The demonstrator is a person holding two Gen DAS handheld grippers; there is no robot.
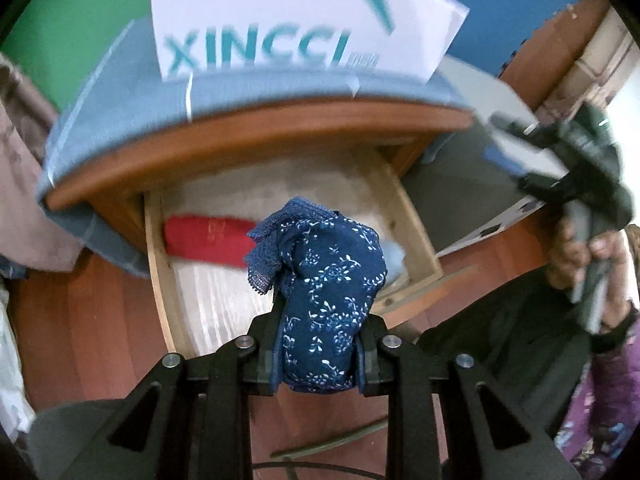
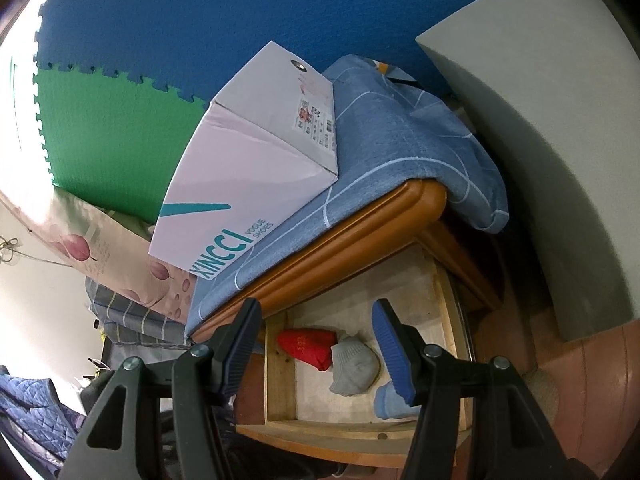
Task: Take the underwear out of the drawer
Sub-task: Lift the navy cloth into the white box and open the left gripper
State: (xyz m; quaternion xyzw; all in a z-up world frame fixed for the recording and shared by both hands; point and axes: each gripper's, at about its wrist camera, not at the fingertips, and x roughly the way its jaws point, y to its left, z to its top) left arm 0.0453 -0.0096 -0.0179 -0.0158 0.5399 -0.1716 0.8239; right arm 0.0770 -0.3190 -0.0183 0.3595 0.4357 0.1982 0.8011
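My left gripper (image 1: 318, 344) is shut on navy underwear (image 1: 328, 280) with a white flower print and lace trim, held above the open wooden drawer (image 1: 154, 264). A red folded piece (image 1: 208, 240) and a light blue piece (image 1: 394, 258) lie in the drawer below. In the right wrist view my right gripper (image 2: 316, 344) stands open over the drawer (image 2: 280, 368), nothing between its blue pads. There the red piece (image 2: 308, 346), a grey piece (image 2: 354, 368) and a light blue piece (image 2: 390, 402) lie on the drawer floor. The right gripper (image 1: 532, 160) also shows at the right of the left view, held by a hand.
The drawer belongs to a wooden nightstand (image 2: 360, 224) covered by a blue cloth (image 2: 400, 128), with a white shoe box (image 2: 248, 168) on top. Blue and green foam mats (image 2: 120, 120) line the wall. A grey panel (image 2: 540, 160) stands at the right. Bedding (image 2: 132, 256) lies at the left.
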